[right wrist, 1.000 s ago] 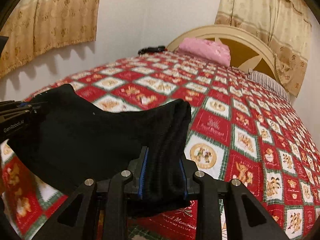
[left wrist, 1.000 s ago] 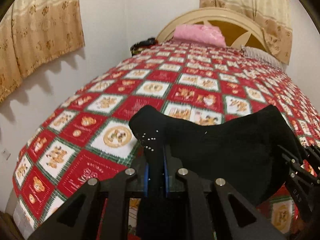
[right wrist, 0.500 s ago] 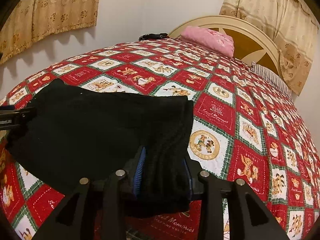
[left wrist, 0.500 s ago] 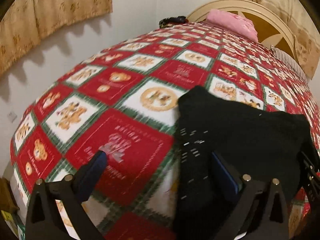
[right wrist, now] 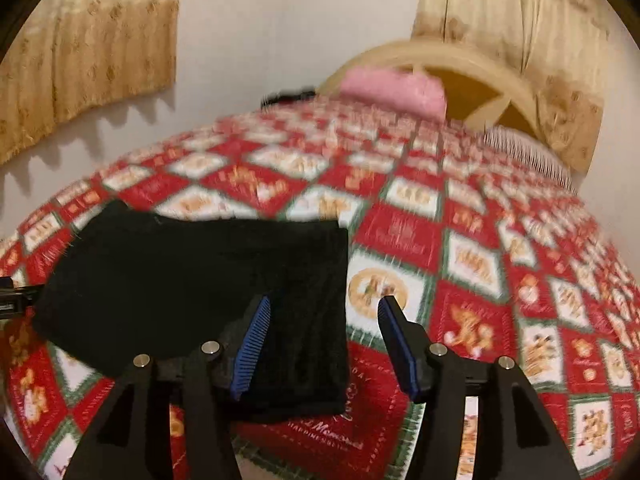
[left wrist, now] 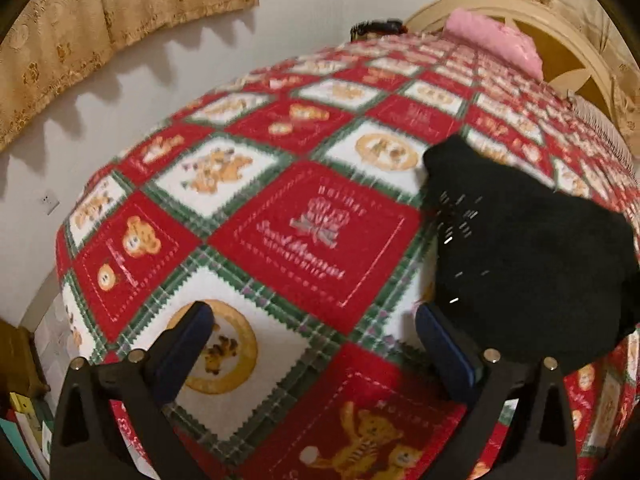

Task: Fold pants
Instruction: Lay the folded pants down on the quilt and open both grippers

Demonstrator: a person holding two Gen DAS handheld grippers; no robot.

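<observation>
Left claw (left wrist: 314,334) spread wide, gripping nothing; only bedspread (left wrist: 280,248) between its blue pads. Right claw (right wrist: 324,332) also spread, nothing pinched; near corner of black pants (right wrist: 192,280) lies between fingers, beside left pad. Pants lie folded on bedspread near foot of bed; in left view pants (left wrist: 532,260) cut by frame edge, lower edge hidden behind finger. Fold layers hard to read, fabric dark, right view blurred. Farther: pink pillow (right wrist: 394,88), cream headboard (right wrist: 472,76), curtains (right wrist: 84,56). Dark object (left wrist: 378,26) at bed's far corner, unidentifiable.
</observation>
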